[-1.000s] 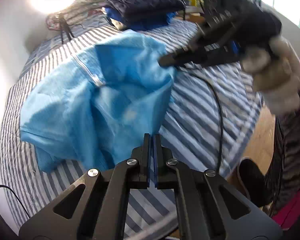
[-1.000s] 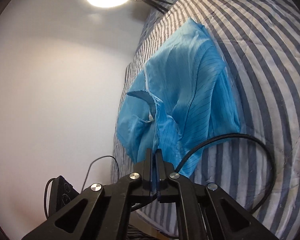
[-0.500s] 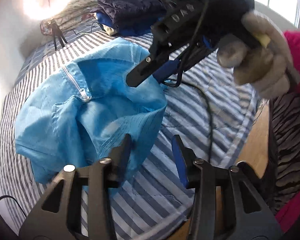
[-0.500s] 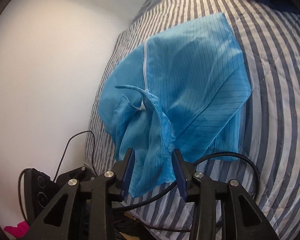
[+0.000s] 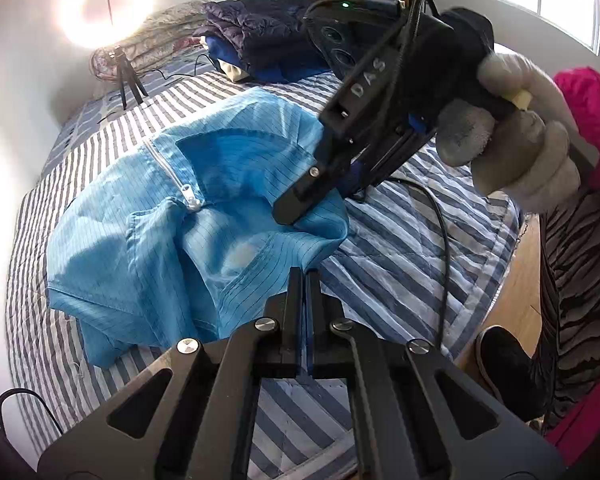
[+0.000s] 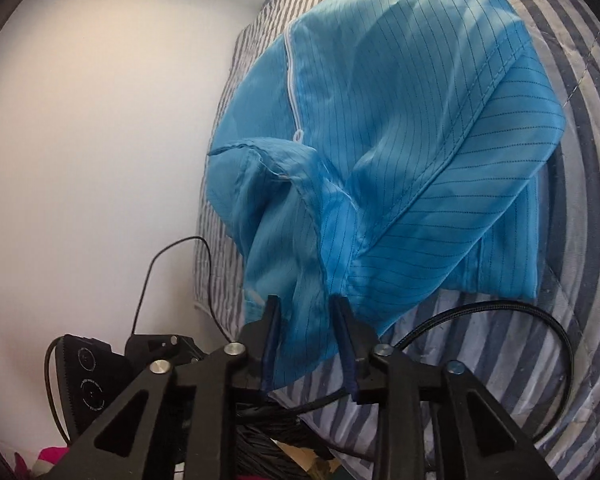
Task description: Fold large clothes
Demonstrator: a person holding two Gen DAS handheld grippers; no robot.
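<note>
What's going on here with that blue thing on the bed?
A person is folding a blue jacket on a striped bedspread, using a handheld gripper in each hand. The left gripper is shut on the jacket's near edge. The right gripper is open, with cloth lying between its fingers. The jacket is rumpled, only partly folded.

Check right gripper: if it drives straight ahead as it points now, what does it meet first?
Most likely the blue garment. The right gripper is open, fabric already bunched between its fingers, so contact looks immediate; exact depth is unclear.
</note>
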